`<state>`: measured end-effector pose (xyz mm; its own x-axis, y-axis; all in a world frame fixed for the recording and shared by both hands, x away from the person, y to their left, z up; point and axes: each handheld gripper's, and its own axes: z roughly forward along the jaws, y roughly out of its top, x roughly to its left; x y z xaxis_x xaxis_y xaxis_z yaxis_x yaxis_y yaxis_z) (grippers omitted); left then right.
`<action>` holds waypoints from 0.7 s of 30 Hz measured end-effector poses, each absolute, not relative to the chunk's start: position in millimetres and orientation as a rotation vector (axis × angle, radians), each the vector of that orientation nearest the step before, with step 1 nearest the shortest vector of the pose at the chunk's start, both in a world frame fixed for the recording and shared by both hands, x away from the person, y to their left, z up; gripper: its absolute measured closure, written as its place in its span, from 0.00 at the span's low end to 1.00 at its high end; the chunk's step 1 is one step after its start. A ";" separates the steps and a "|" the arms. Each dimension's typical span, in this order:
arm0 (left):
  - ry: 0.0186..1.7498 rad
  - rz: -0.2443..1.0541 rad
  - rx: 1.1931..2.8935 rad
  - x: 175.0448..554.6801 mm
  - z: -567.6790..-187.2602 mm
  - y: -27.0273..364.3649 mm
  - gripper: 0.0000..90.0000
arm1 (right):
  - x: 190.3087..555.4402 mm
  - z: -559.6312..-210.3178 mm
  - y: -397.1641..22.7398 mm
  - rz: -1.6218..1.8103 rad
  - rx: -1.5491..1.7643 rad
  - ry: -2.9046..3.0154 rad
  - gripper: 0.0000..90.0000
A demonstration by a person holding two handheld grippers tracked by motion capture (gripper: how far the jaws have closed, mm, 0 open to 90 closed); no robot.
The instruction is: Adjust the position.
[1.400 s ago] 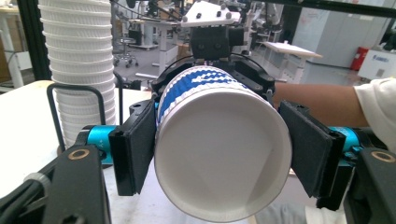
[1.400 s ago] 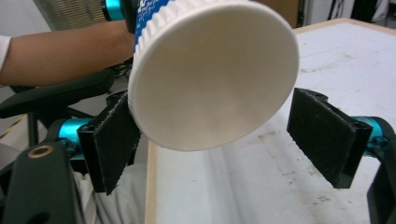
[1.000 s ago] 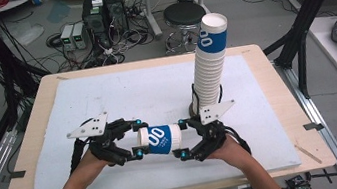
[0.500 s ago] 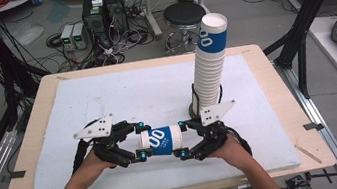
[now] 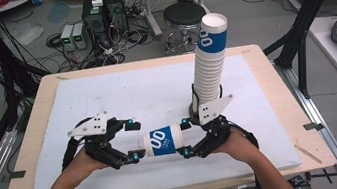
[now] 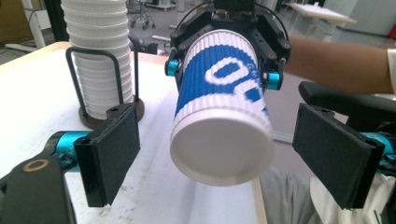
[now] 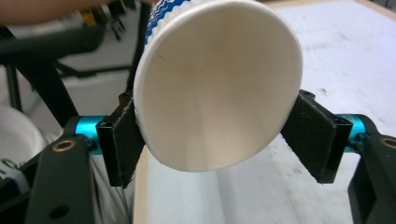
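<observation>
Cup: blue-and-white ribbed paper cup (image 5: pixel 163 140), lying sideways in the air just above the white mat (image 5: pixel 106 98), near the front edge, right between the two grippers
Cup ends: open mouth faces the right gripper (image 5: pixel 194 136), closed bottom faces the left gripper (image 5: pixel 133 139)
Right gripper: jaws clamped on the cup near its rim, one pad on each side; in the right gripper view the rim (image 7: pixel 215 84) looks squeezed a bit oval
Left gripper: jaws spread wide, a pad either side of the cup's bottom (image 6: pixel 222 149) and clear gaps on both sides, so not touching as far as I can tell
Stack: tall tower of the same cups (image 5: pixel 210 63) in a wire holder (image 5: pixel 197 104) just behind the right gripper, well up the mat
Step in hand: looks like a hand-over or a two-handed grab, with the right carrying all the weight and the left lined up on the base end
Next move: my guess is the left needs to close gently on the bottom part, squarely across it
Watch out: paper walls crush easily, and the right shouldn't let go before the left has a real hold
</observation>
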<state>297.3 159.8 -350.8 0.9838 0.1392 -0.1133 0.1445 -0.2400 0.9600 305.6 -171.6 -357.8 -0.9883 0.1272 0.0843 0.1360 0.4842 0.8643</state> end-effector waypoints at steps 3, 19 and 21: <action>0.212 0.003 1.848 296.4 -348.4 159.4 0.17 | 306.8 -350.9 -168.7 -1.501 -0.219 -2.764 0.29; 0.209 0.000 1.982 300.1 -343.4 146.4 0.17 | 308.6 -326.0 -134.1 -1.188 -0.079 -2.995 0.29; 0.207 0.004 2.008 300.9 -343.6 143.2 0.17 | 308.5 -323.4 -129.4 -1.149 -0.058 -3.013 0.29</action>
